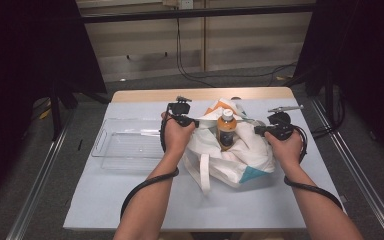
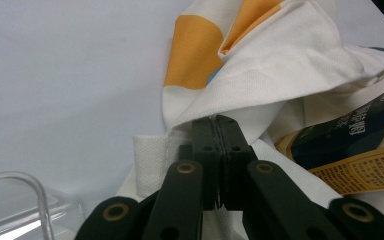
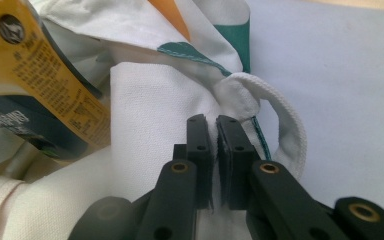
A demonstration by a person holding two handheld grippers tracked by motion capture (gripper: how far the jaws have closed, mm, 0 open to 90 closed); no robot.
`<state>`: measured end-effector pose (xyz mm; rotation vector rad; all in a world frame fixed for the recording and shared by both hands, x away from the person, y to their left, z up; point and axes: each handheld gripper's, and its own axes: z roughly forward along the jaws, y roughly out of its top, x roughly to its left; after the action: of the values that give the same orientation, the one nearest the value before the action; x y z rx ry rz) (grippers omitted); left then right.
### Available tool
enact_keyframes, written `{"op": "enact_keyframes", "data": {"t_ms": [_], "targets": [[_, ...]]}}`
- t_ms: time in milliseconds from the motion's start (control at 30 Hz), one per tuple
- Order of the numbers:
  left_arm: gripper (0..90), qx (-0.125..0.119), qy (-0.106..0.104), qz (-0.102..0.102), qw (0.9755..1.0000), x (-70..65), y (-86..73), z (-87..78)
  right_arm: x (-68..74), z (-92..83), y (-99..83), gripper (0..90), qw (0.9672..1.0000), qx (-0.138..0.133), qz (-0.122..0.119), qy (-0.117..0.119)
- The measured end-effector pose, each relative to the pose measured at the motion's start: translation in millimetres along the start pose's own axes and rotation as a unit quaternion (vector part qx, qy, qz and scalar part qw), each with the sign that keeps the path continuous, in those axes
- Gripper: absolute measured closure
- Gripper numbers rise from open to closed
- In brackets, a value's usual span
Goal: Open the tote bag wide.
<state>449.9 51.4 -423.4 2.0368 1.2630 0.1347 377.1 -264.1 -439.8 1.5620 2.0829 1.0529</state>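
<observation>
A white cloth tote bag (image 1: 240, 155) with orange and teal patches lies on the table's pale blue cover. A bottle (image 1: 226, 129) with a white cap and an orange-and-dark label stands in its mouth. My left gripper (image 1: 194, 121) is at the bag's left rim, its jaws shut on a fold of the white cloth (image 2: 240, 100). My right gripper (image 1: 258, 130) is at the bag's right rim, shut on the cloth next to a handle loop (image 3: 285, 120). The bottle's label (image 2: 360, 150) sits just right of the left jaws, and the label (image 3: 45, 95) lies left of the right jaws.
A clear plastic tray (image 1: 125, 142) sits left of the bag, and its rounded corner (image 2: 20, 200) is beside the left jaws. A loose white strap (image 1: 203, 172) hangs off the bag toward the front. Bare table cover (image 1: 180, 210) stretches along the near edge.
</observation>
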Motion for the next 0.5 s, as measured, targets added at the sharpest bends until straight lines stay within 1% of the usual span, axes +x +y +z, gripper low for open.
{"op": "enact_keyframes", "data": {"t_ms": [33,100,133,167,233,267,300,333,400,433,467,500], "targets": [[88.6,0.000,-0.001,0.002,1.0000,-0.8,-0.4,0.0,-1.5,1.2,-1.3,85.6,1.0000,-0.001,0.002,0.001],[88.5,-0.004,0.000,-0.002,1.0000,-2.0,-1.5,0.9,-2.6,3.0,-3.3,85.6,0.9999,0.003,0.011,0.001],[88.6,-0.002,-0.002,-0.005,1.0000,-1.7,-2.0,1.4,-3.0,4.0,-3.6,85.6,1.0000,0.003,0.005,0.001],[88.5,-0.003,-0.002,-0.005,1.0000,-1.8,-2.3,1.7,-2.7,5.0,-4.1,85.5,1.0000,0.006,0.005,-0.002],[88.5,-0.001,0.002,0.003,1.0000,-3.3,-2.9,2.1,-2.3,6.6,-4.7,85.5,0.9999,0.010,0.000,-0.005],[88.4,-0.001,0.003,0.005,1.0000,-3.8,-3.1,2.3,-1.8,7.2,-5.1,85.4,0.9999,0.014,0.002,-0.007],[88.5,-0.001,0.003,0.004,1.0000,-3.9,-3.4,2.6,-2.5,8.0,-5.7,85.4,0.9999,0.013,-0.003,-0.006],[88.5,0.002,0.001,0.001,1.0000,-3.1,-3.6,3.1,-2.4,8.3,-6.1,85.3,0.9999,0.014,0.001,-0.007],[88.4,0.003,0.003,0.001,1.0000,-3.1,-3.8,4.3,-3.5,9.7,-7.3,85.1,0.9999,0.012,0.009,-0.003],[88.4,0.005,0.004,0.002,1.0000,-3.3,-3.9,4.7,-3.7,9.9,-7.7,85.0,0.9999,0.012,0.011,-0.003],[88.4,0.003,0.006,-0.002,1.0000,-4.1,-4.1,6.0,-3.6,9.8,-7.8,85.0,0.9998,0.011,0.013,-0.003],[88.4,0.004,0.008,-0.001,1.0000,-3.9,-4.4,7.0,-3.4,10.0,-7.9,84.9,0.9999,0.010,0.011,-0.003]]}}
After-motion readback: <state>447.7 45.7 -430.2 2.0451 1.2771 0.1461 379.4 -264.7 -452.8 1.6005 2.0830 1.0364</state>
